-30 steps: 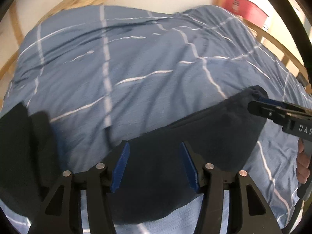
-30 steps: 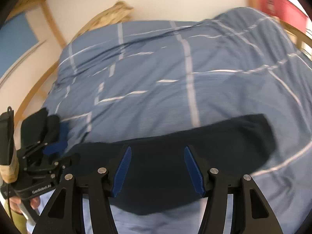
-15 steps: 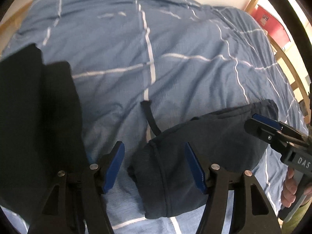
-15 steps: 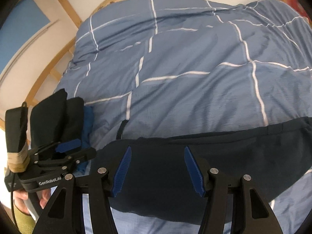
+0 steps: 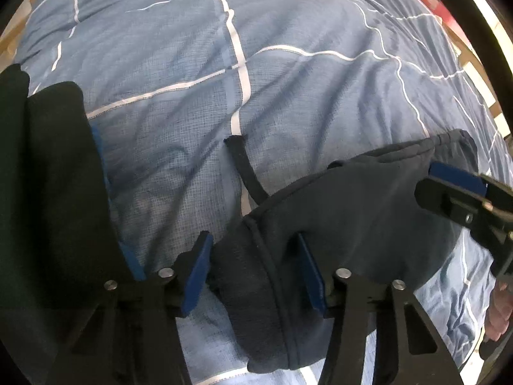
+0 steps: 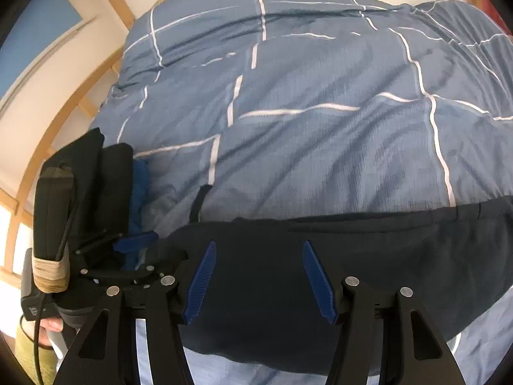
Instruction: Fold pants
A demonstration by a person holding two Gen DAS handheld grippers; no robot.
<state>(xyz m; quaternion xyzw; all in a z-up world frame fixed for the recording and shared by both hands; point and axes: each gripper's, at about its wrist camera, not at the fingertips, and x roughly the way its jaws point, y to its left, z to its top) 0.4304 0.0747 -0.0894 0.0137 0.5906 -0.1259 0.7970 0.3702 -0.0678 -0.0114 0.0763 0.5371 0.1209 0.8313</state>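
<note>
Looking along my left gripper [image 5: 255, 269], I see its blue pads spread apart and straddling the near end of the dark navy pants [image 5: 352, 224], clamped on nothing. The pants lie folded in a long bundle across the blue checked duvet [image 5: 288, 96], and a drawstring [image 5: 245, 170] trails from them onto the cover. A stack of dark folded clothes [image 5: 48, 176] sits at my far left. My right gripper [image 5: 461, 189] shows at the right edge, over the far end of the pants; from here I cannot tell how its jaws stand. Through my right gripper [image 6: 259, 279], the pads stand wide apart above the pants [image 6: 384, 256], gripping nothing. My left gripper [image 6: 134, 243] sits at the left by the pants' end, the dark folded clothes [image 6: 105, 173] behind it, and the wooden bed frame [image 6: 64, 106] runs beyond the duvet [image 6: 320, 80].
</note>
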